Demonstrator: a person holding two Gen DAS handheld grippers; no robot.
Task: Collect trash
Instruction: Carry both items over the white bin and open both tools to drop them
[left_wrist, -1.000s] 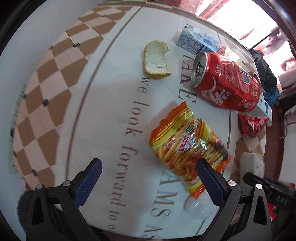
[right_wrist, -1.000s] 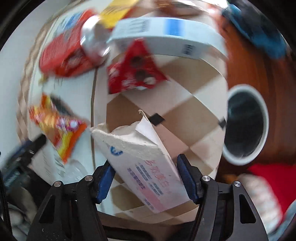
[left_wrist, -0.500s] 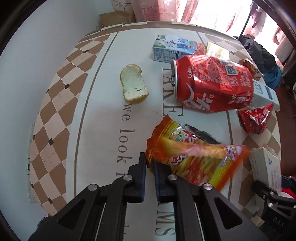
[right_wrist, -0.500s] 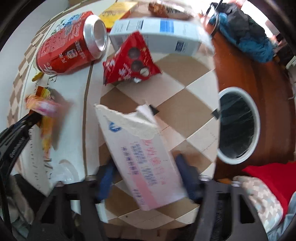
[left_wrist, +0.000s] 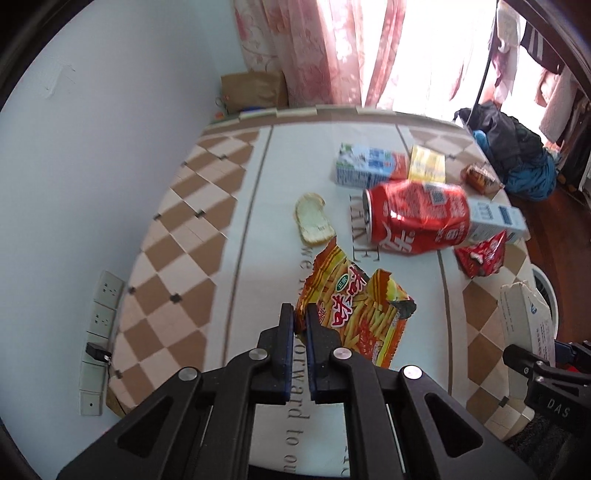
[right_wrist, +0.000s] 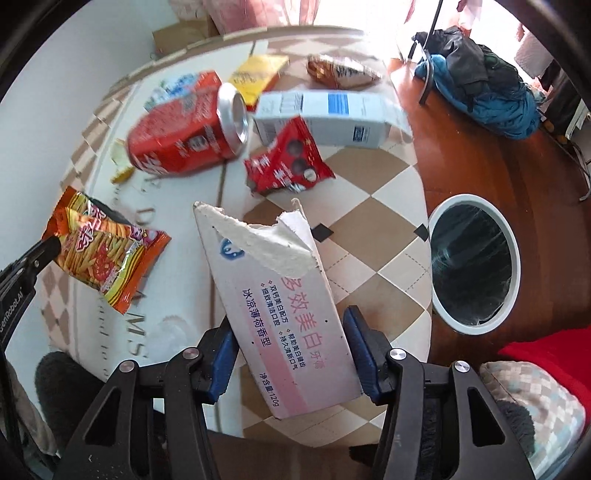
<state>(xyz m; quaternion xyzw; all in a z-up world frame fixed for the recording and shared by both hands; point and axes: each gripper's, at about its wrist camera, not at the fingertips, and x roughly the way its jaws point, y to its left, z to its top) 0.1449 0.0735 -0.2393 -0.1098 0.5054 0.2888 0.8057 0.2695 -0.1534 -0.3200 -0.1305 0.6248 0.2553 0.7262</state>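
Both grippers lifted their trash since earlier.
Left gripper (left_wrist: 301, 317) clamps chip bag (left_wrist: 354, 306), right gripper (right_wrist: 290, 345) clamps torn box (right_wrist: 273, 295) (bin (right_wrist: 474, 264) beside box): keep fingers closed.

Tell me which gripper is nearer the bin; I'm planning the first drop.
Right. The right gripper sits beside the bin; the left gripper is across the table.

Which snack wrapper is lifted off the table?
The orange fries wrapper, pinched in the left tool. The red wrapper lies on the table beside the can.
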